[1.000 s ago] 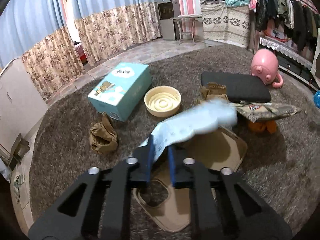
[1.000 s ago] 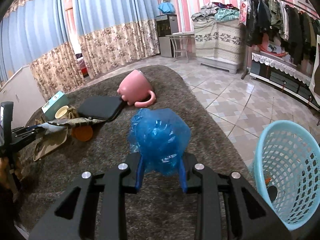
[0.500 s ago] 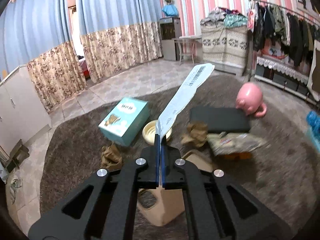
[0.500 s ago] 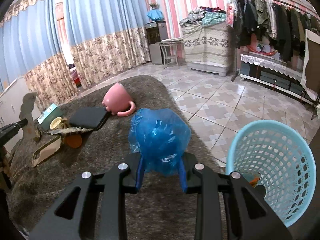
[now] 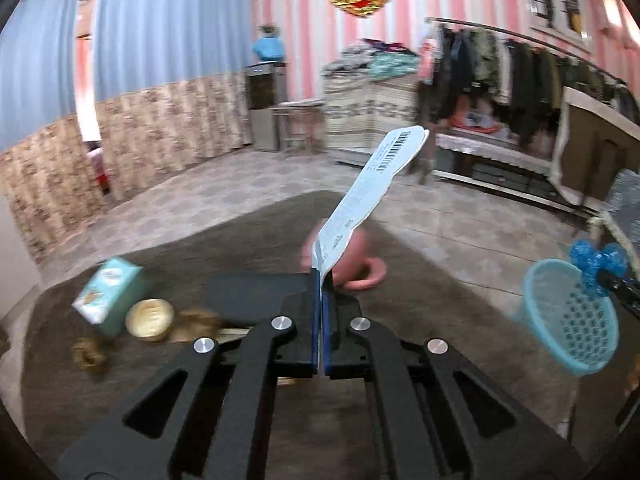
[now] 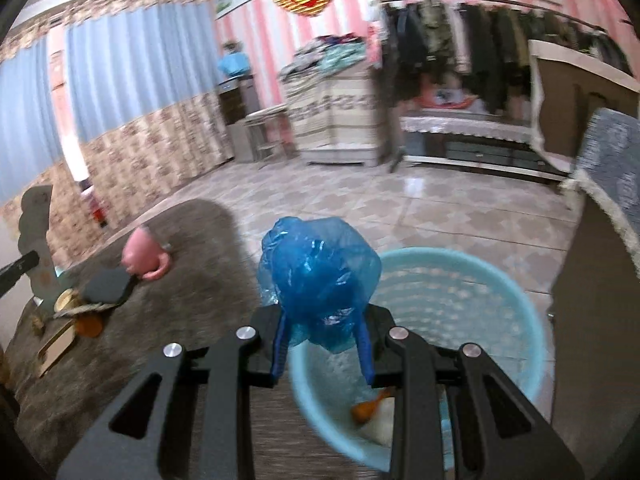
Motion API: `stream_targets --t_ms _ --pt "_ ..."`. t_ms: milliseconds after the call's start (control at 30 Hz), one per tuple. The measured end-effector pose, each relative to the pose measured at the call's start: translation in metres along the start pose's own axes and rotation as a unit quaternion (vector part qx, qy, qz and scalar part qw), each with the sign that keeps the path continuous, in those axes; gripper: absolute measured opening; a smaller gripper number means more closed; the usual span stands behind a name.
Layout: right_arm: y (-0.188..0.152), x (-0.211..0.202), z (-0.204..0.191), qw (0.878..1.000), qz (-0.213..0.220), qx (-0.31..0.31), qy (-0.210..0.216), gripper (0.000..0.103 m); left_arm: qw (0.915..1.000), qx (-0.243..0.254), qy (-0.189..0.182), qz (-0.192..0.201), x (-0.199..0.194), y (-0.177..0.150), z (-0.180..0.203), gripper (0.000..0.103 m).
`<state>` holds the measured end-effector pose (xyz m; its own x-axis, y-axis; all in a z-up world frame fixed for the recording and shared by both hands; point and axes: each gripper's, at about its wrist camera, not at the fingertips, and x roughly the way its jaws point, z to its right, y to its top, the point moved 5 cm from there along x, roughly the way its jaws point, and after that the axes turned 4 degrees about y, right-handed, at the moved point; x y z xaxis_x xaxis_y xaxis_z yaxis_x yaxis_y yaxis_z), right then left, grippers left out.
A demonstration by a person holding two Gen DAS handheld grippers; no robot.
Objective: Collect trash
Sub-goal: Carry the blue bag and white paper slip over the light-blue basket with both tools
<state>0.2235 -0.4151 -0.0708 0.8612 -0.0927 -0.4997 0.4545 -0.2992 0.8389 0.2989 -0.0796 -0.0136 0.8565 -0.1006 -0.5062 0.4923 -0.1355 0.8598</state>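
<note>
Left wrist view takes in a wide brown shag rug (image 5: 420,292) laid over pale floor tiles (image 5: 256,196), with blue curtains (image 5: 168,36) above a floral band along the far wall and a rack of dark clothes (image 5: 516,68) at the right. On the rug lie a flat black cushion (image 5: 252,292), a teal box (image 5: 108,296), a blurred pink mug (image 5: 360,264) on its side, a round cream bowl (image 5: 150,319) just beside the box, and crumpled brown paper (image 5: 90,356) near it. Off the rug's right edge stands a light blue mesh basket (image 5: 568,320).

Next down in size, the left gripper (image 5: 321,312) has its blue-padded jaws pressed together on the lower edge of a long white wrapper (image 5: 372,196), which stands up and leans to the right, a barcode printed near its top.

From the right wrist view, the same light blue mesh basket (image 6: 460,308) sits directly beyond the right gripper (image 6: 322,340), on the tiles at the rug's edge; a small orange scrap (image 6: 370,404) and something white lie at its bottom. The right gripper's jaws are clamped on either side of a crumpled blue plastic bag (image 6: 318,268), held above the basket's near rim. Far left in this view, the white wrapper (image 6: 38,220) shows grey in the other gripper's tip
</note>
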Motion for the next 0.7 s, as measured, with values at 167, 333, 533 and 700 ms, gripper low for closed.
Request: stream_targets --t_ms 167,333,533,700 --pt "0.004 -0.006 0.049 0.998 0.008 0.012 -0.062 0.029 0.9978 0.035 -0.056 -0.001 0.005 -0.001 0.080 0.000" --pt "0.006 -0.008 0.087 0.995 0.010 0.037 -0.095 0.029 0.9920 0.065 -0.108 -0.007 0.012 -0.009 0.153 0.000" --pt "0.005 -0.003 0.107 0.993 0.007 0.049 -0.111 0.029 0.9827 0.091 -0.160 -0.022 0.022 -0.021 0.230 0.000" --pt "0.002 0.004 0.121 0.991 -0.001 0.062 -0.118 0.029 0.9749 0.117 -0.187 -0.031 0.031 -0.033 0.276 0.000"
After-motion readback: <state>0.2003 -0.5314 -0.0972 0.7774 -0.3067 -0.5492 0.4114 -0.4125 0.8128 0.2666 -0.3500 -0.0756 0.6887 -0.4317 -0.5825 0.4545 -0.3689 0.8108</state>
